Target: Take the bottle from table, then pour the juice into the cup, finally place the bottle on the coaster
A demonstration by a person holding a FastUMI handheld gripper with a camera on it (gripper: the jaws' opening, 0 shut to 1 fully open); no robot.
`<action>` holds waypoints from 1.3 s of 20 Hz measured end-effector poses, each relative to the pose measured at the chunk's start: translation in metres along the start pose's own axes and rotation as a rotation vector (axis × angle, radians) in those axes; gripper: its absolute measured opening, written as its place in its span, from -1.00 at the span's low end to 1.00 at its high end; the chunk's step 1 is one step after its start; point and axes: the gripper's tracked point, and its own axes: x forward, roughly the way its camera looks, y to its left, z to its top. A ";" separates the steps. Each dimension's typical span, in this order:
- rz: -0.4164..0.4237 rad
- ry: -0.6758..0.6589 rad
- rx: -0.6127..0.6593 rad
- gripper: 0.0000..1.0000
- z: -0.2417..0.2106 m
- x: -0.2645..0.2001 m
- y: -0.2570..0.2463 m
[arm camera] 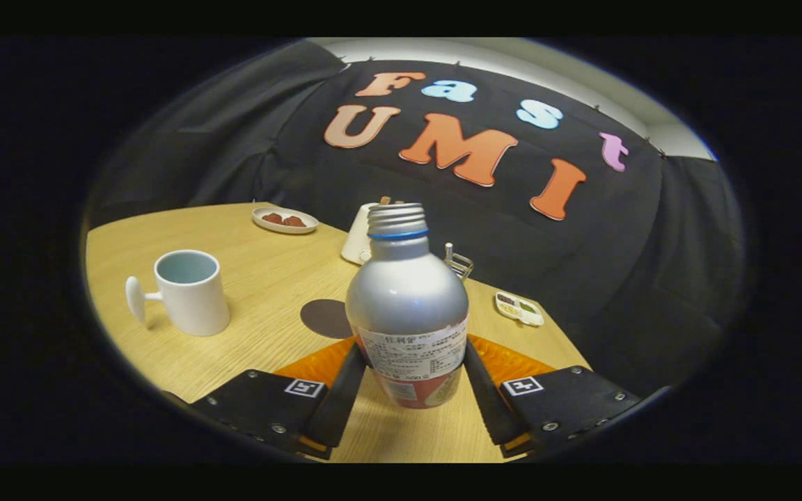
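Fingers [345, 390] of the tongs [408, 390] are clamped on both sides of the bottle [406, 306], low on its label, cap off. I'd lift straight, stay upright, then tip slowly over the cup [190, 292]; coaster [324, 318] sits just behind.

Silver bottle [406, 292] with a blue neck ring and white-and-red label; left of the bottle, a white cup [191, 292], pale blue inside; behind the bottle, a dark, perhaps brown, coaster [324, 318] on the light wood-grain table [262, 264].
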 end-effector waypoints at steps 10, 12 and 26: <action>-0.059 -0.008 -0.309 0.56 0.023 0.008 0.008; -0.071 -0.019 -0.370 0.55 0.029 0.007 0.012; -0.113 -0.090 -0.723 0.55 0.062 0.001 0.039</action>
